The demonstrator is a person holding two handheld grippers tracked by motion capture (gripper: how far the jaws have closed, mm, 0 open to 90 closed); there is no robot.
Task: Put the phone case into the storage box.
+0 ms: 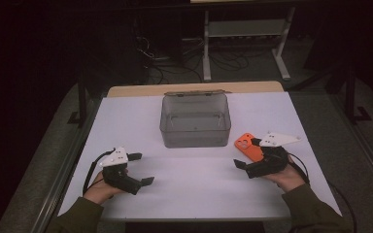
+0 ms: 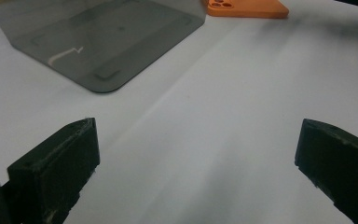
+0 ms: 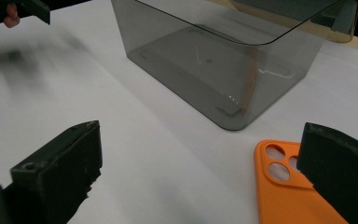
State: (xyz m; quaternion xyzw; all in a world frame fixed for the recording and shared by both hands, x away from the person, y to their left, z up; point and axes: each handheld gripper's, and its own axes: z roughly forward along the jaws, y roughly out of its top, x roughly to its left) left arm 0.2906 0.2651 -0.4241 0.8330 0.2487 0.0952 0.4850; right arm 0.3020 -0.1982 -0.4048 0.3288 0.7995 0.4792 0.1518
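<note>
Both grippers have their jaws spread wide with nothing between them. On the white table, the left gripper hovers at the near left, well apart from the smoky clear box. Just beside the right gripper lies the orange phone case, near the box's right corner; one jaw partly hides the case in the right gripper view.

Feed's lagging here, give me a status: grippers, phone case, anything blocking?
Left gripper open, empty. Right gripper open, beside the orange phone case, not gripping. Case flat on table, right of the box. Nothing blocking.
</note>
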